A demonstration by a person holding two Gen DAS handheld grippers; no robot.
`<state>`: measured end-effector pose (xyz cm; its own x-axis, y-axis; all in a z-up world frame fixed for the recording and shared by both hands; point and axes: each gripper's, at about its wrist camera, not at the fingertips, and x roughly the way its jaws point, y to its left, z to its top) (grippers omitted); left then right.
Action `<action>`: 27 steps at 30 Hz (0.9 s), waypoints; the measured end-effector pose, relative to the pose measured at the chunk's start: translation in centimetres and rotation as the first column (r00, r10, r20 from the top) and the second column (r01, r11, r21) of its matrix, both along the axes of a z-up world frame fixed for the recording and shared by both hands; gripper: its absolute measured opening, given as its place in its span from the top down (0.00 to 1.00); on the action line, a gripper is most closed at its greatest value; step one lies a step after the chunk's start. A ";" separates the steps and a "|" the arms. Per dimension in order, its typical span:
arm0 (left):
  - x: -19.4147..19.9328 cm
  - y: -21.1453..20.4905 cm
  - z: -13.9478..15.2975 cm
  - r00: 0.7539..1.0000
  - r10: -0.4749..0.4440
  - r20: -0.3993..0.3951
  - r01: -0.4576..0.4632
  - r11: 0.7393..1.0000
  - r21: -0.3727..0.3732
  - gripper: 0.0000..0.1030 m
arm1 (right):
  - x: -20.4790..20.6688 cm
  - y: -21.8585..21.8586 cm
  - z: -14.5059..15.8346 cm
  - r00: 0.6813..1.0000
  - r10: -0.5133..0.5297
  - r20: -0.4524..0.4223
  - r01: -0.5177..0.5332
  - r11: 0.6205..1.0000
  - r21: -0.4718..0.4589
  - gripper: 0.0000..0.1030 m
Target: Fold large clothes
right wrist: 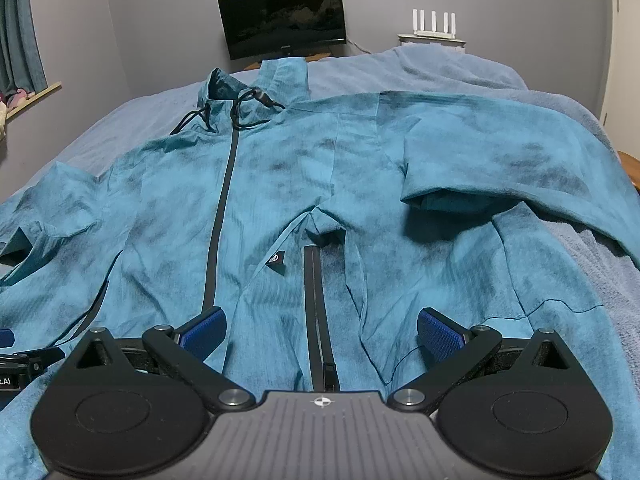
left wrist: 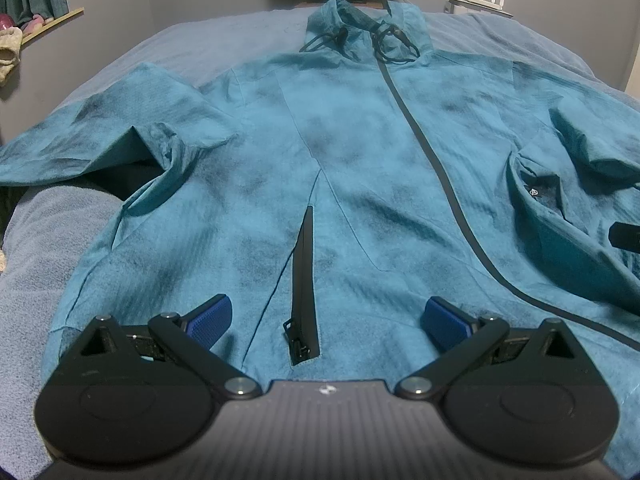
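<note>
Both my grippers, left gripper (left wrist: 326, 320) and right gripper (right wrist: 322, 330), hang spread wide and empty over the teal jacket (left wrist: 360, 152) lying front-up at the bed's (left wrist: 48, 260) near edge.

Teal jacket (left wrist: 360, 152) front-up, spread flat

jacket (right wrist: 320, 184) on bed (right wrist: 460, 68), monitor (right wrist: 284, 16) behind

I am in a bedroom at home. A big bed (right wrist: 460, 68) with a soft blue blanket fills the room. Far off, a dark screen (right wrist: 284, 16) leans by the grey wall. A white router (right wrist: 434, 24) stands far right. Curtains (right wrist: 20, 40) hang far left by a window ledge (left wrist: 52, 24).
</note>
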<state>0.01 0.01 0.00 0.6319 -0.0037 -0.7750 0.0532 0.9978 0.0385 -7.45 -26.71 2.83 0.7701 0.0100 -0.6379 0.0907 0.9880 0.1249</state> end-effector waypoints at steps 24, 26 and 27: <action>-0.1 -0.1 0.0 1.000 0.000 -0.002 0.000 1.000 0.000 0.00 | -0.1 -0.2 -0.5 1.000 0.001 -0.006 -0.001 1.000 0.001 0.00; -0.2 -0.2 0.0 1.000 0.000 -0.002 0.000 1.000 0.000 0.00 | 0.1 -0.2 -0.3 1.000 0.000 -0.005 0.000 1.000 0.001 0.00; -0.3 -0.3 0.0 1.000 0.000 -0.002 0.000 1.000 0.001 0.00 | 0.1 -0.2 -0.3 1.000 0.000 -0.006 0.000 1.000 0.001 0.00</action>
<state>-0.28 -0.25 -0.04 0.6303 -0.0033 -0.7763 0.0533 0.9978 0.0391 -7.37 -26.92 2.53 0.7665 0.0106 -0.6421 0.0911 0.9880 0.1250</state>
